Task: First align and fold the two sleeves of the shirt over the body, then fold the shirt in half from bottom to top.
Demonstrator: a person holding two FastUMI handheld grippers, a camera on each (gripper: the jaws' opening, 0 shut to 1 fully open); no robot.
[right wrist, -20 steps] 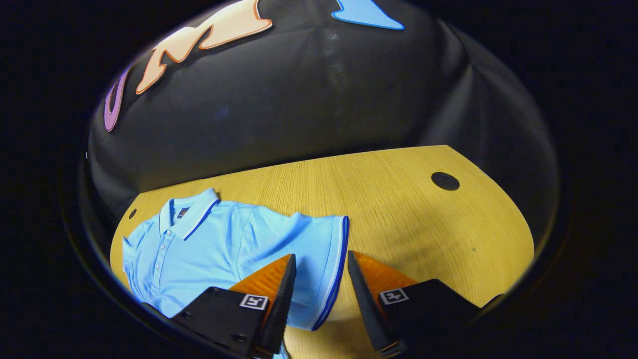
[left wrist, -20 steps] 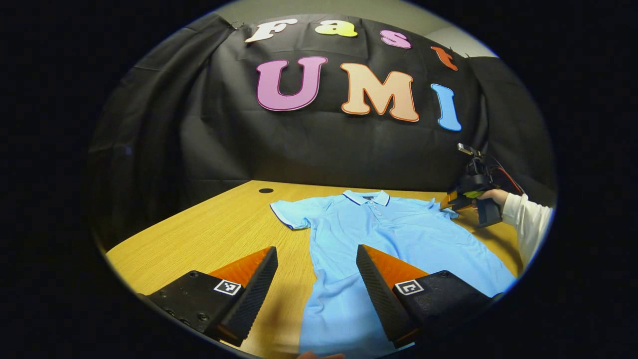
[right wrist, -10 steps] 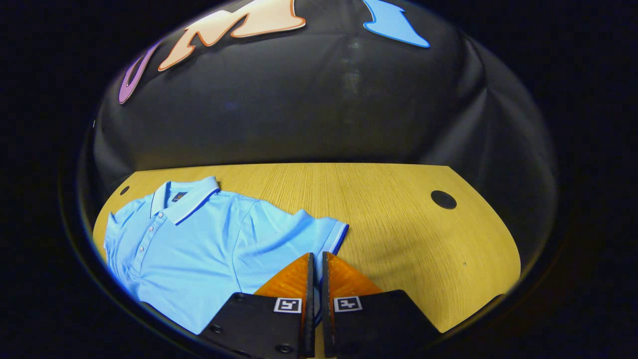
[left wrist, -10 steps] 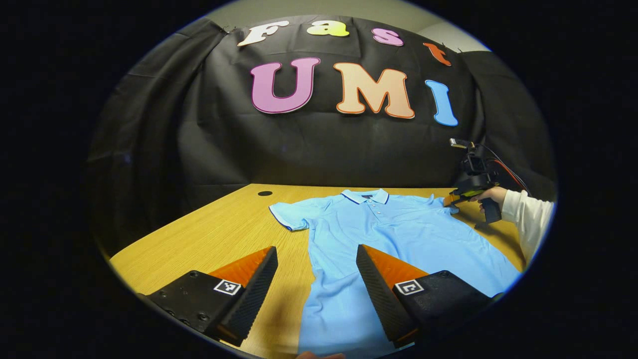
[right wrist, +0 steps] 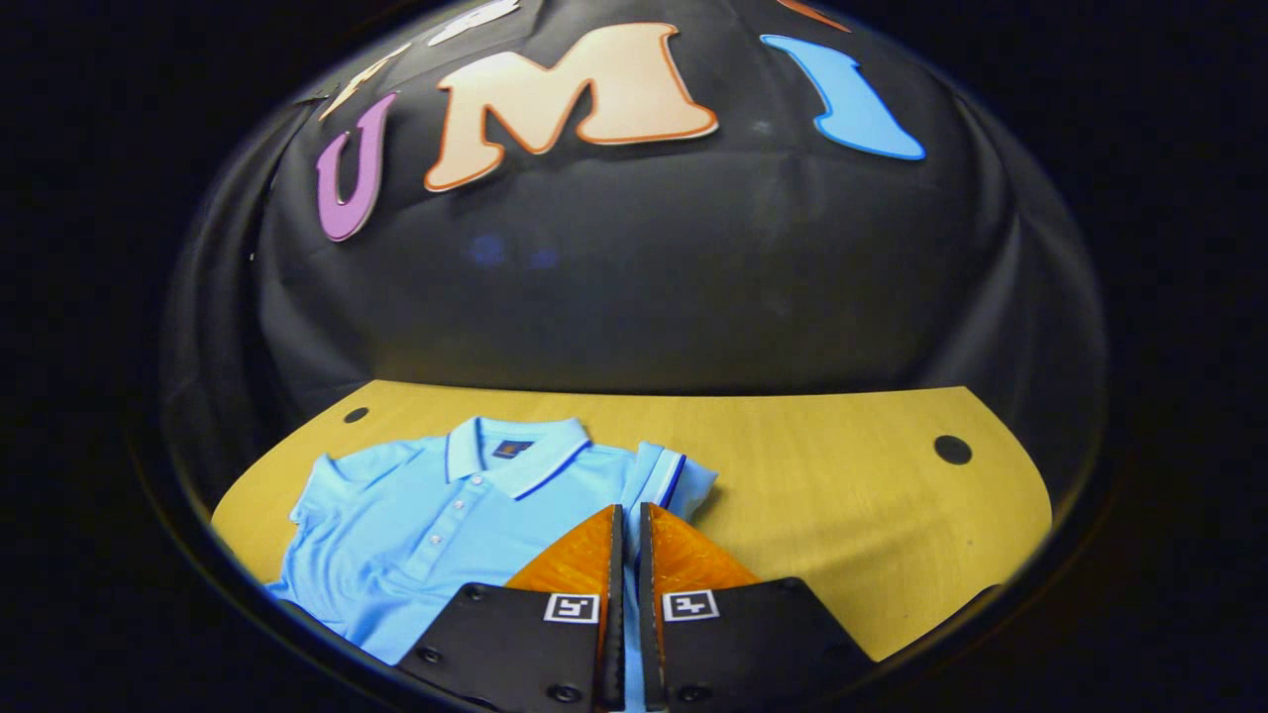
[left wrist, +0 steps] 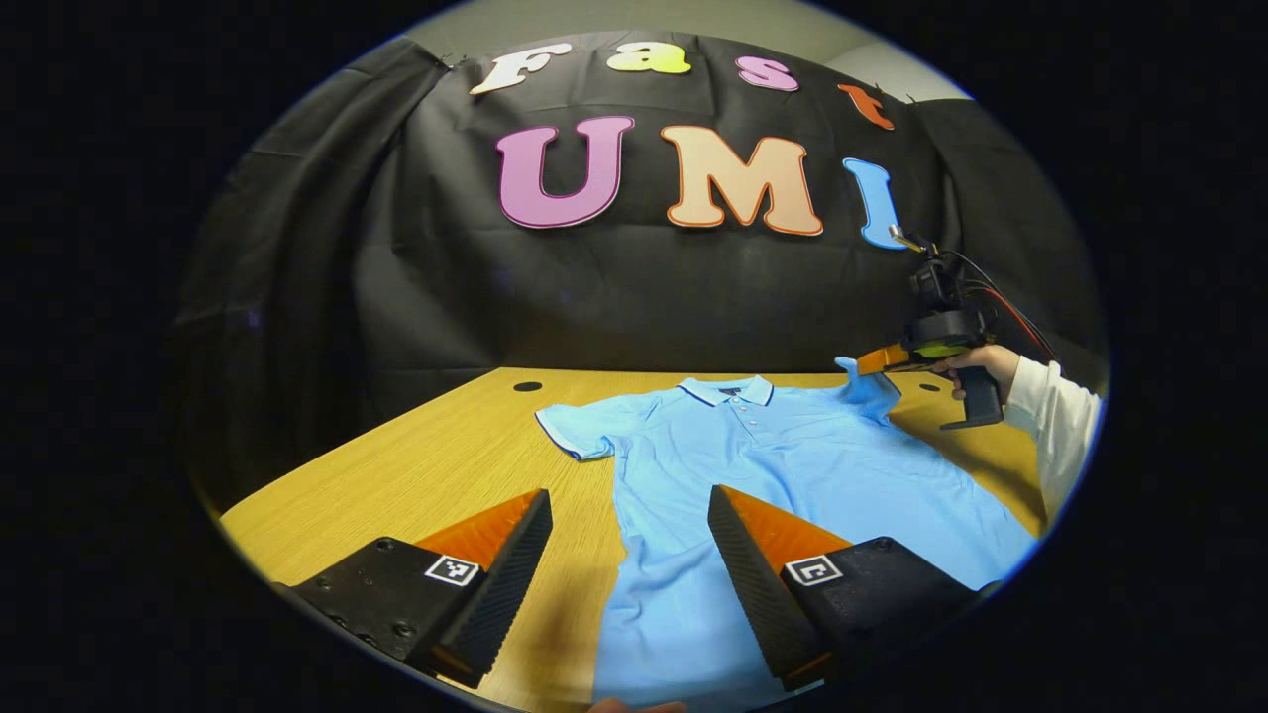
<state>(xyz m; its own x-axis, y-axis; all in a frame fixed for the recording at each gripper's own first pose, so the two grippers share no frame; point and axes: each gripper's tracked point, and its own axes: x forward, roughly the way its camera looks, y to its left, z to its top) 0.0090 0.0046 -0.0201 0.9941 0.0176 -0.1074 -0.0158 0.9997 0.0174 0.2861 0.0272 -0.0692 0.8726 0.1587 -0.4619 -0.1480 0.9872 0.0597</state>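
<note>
The light-blue short-sleeved polo shirt with a dark-trimmed collar (left wrist: pixel 783 465) is lying face up on the yellow wood-grain table (left wrist: pixel 396 475), its long axis running from the hem at 6 o'clock in the left gripper view to the collar at 12 o'clock. The right gripper (right wrist: pixel 626 515) is holding its fingers pressed nearly together on the cuff of the shirt's right-hand sleeve (right wrist: pixel 669 480), a thin strip of blue cloth sitting between them. In the left gripper view the same gripper (left wrist: pixel 877 361) is appearing at 3 o'clock, gripped by a hand (left wrist: pixel 976 361) in a white sleeve (left wrist: pixel 1050 421), and the pinched sleeve (left wrist: pixel 867 391) is standing up off the table in a small peak.

The relation governing the coming move: from the right gripper, the shirt body is lying toward 9 o'clock, so the lifted sleeve will probably need to travel that way, across the long axis, to land over the chest near the button placket (right wrist: pixel 441 520).

The left gripper (left wrist: pixel 624 555) is hovering with its fingers wide apart above the hem end, holding nothing; whether its tips are touching the cloth is hard to judge from this angle. The other sleeve (left wrist: pixel 575 428) is lying flat at 10 o'clock from it, nearer to this gripper than to the right one. Neither sleeve is yet folded.
</note>
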